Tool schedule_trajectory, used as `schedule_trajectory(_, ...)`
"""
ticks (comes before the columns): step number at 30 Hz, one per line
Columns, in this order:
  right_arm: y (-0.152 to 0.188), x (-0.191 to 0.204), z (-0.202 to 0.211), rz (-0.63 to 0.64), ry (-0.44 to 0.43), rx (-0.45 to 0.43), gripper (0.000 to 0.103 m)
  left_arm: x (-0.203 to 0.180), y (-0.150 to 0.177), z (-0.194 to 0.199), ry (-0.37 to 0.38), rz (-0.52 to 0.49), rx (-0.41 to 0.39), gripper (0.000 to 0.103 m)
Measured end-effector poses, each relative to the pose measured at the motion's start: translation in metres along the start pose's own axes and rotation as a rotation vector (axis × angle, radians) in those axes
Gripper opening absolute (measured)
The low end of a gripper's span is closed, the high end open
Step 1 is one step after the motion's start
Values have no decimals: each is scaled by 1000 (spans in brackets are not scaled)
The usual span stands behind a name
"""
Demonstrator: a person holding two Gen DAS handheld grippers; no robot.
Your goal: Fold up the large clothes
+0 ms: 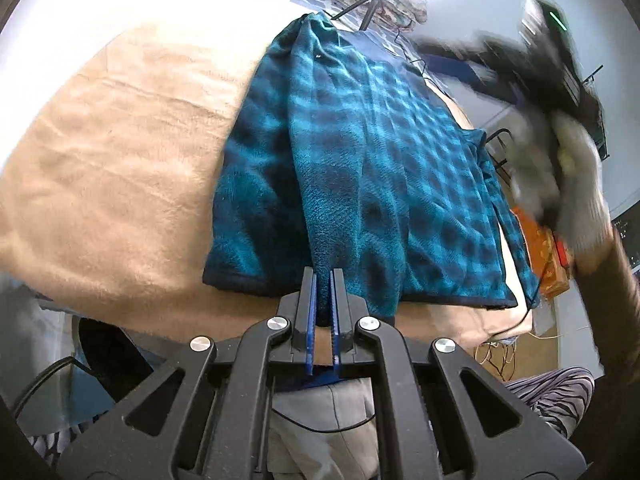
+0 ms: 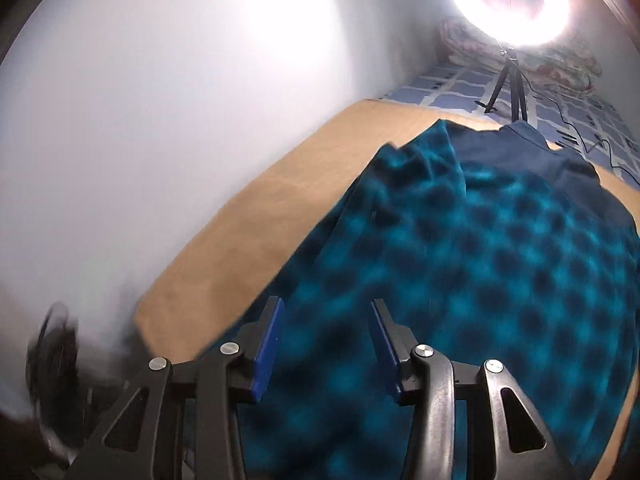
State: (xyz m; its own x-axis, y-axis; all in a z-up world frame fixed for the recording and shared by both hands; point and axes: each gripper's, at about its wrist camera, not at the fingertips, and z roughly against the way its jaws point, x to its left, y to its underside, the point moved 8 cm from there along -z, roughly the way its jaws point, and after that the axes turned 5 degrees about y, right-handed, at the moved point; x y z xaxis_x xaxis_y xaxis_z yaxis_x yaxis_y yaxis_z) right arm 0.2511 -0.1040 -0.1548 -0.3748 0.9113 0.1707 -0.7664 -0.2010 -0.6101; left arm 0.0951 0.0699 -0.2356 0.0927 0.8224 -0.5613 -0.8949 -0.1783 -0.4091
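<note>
A large teal and dark blue checked fleece garment (image 1: pixel 360 168) lies spread on a tan blanket (image 1: pixel 120 168) on a bed. My left gripper (image 1: pixel 324 276) is shut on a fold of the fleece at its near hem. My right gripper (image 2: pixel 326 312) is open and empty, hovering over the left part of the fleece (image 2: pixel 460 264). In the left wrist view the right gripper shows as a blur in a gloved hand (image 1: pixel 560 128) above the garment's right edge.
A ring light (image 2: pixel 508 0) on a small tripod (image 2: pixel 508 84) stands at the far end of the bed on a blue checked sheet (image 2: pixel 460 88). A white wall (image 2: pixel 160 120) runs along the left. An orange box (image 1: pixel 540 252) lies right of the bed.
</note>
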Motion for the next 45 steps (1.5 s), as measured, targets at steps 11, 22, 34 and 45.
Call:
schedule_trajectory(11, -127, -16, -157, -129, 186, 145, 46, 9, 3, -8, 27, 29, 7, 4)
schedule_trajectory(22, -137, -20, -210, -74, 273, 248, 0, 18, -6, 6, 53, 83, -37, 3)
schedule_trajectory(34, -173, -6, -240, -37, 236, 220, 0, 43, -5, -2, -54, 189, -51, 3)
schedule_trajectory(45, -159, -5, -187, -10, 132, 62, 29, 46, -10, -10, 83, 333, -37, 57)
